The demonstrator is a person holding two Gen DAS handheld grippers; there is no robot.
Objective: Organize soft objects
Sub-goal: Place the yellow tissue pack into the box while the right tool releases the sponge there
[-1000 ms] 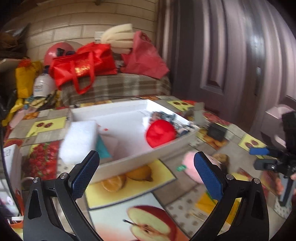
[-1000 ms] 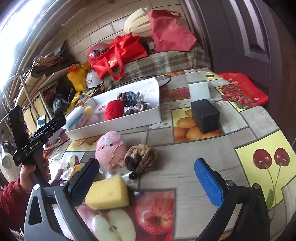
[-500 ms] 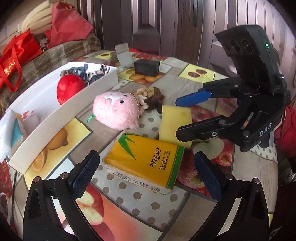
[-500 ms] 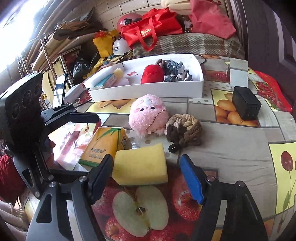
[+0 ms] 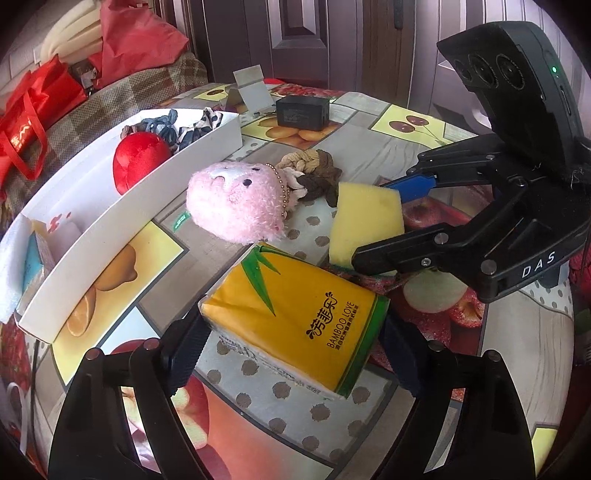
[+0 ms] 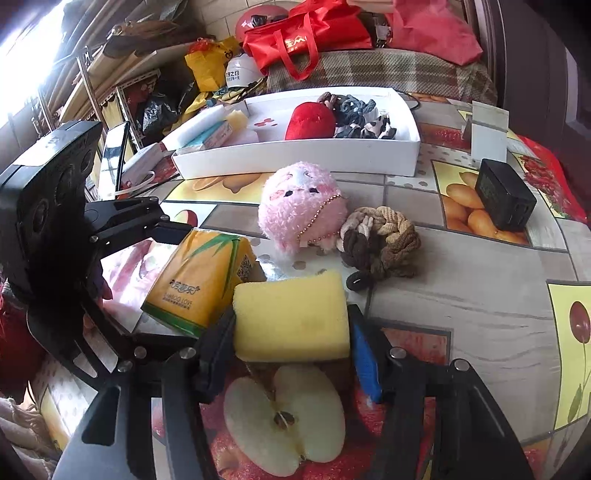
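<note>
A yellow tissue pack (image 5: 295,317) lies on the fruit-print table between the fingers of my left gripper (image 5: 291,343). Its jaws are closing and both pads touch the pack's sides. Just beyond it lies a yellow sponge (image 6: 291,314), and my right gripper (image 6: 290,339) is closing on it, a pad against each side. The left wrist view shows that right gripper (image 5: 384,221) astride the sponge (image 5: 365,221). A pink plush (image 5: 240,203) and brown scrunchies (image 5: 310,173) lie farther back. The white tray (image 5: 110,221) holds a red plush (image 5: 140,162) and several dark scrunchies.
A black box (image 5: 303,110) and a white card stand (image 5: 251,88) sit at the table's far side. Red bags (image 6: 306,33) lie on a plaid-covered seat behind the tray. A person's hand in a red sleeve holds the left gripper (image 6: 173,282).
The left gripper swung from the tray over to the tissue pack and dropped around it. The right gripper came down over the sponge. Both pairs of jaws narrowed onto their objects.
</note>
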